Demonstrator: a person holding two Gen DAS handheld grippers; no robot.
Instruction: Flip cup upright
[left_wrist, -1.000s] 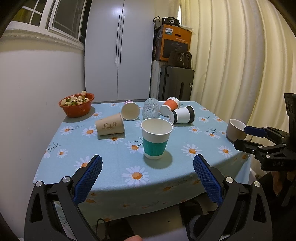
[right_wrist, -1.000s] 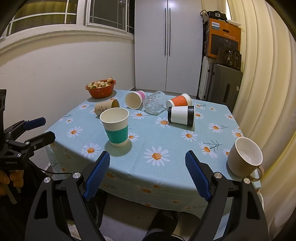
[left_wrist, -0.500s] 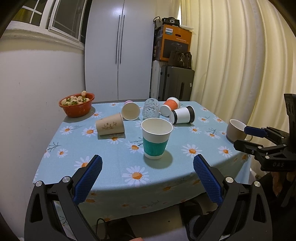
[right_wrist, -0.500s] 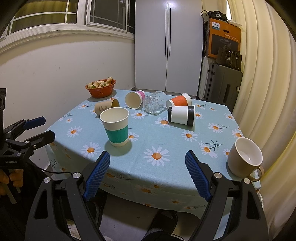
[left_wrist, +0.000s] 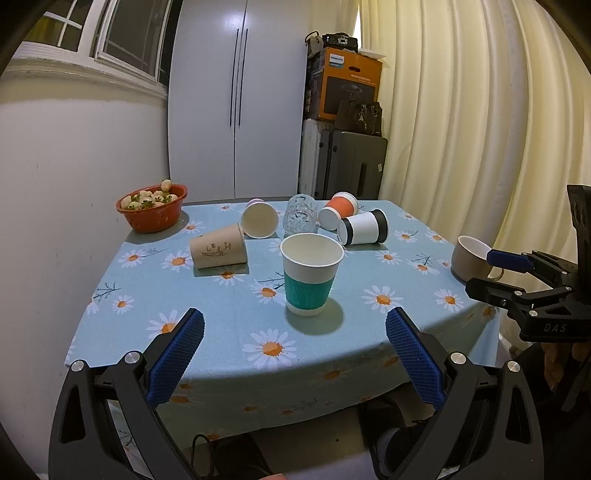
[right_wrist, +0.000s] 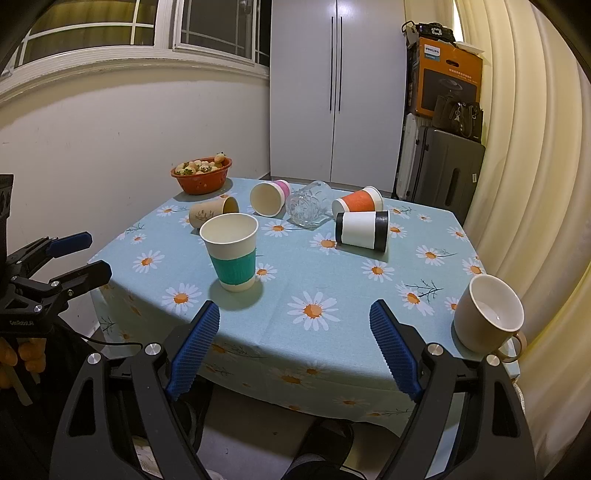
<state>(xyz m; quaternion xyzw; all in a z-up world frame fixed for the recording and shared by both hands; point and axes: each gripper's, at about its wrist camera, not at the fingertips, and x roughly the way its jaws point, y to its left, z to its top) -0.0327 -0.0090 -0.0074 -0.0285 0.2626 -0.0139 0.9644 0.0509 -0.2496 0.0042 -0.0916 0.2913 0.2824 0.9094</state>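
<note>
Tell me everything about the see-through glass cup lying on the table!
The glass cup looks like clear cut glass with a bumpy diamond pattern all over. It lies tipped on its side on the daisy tablecloth, near the far end of the table, with its wide mouth pointing toward the near edge. It looks empty. The pink-bottomed paper cup lies to its left and the orange paper cup to its right, both close beside it; whether they touch it is hard to tell. No hand-held gripper is near it.
</note>
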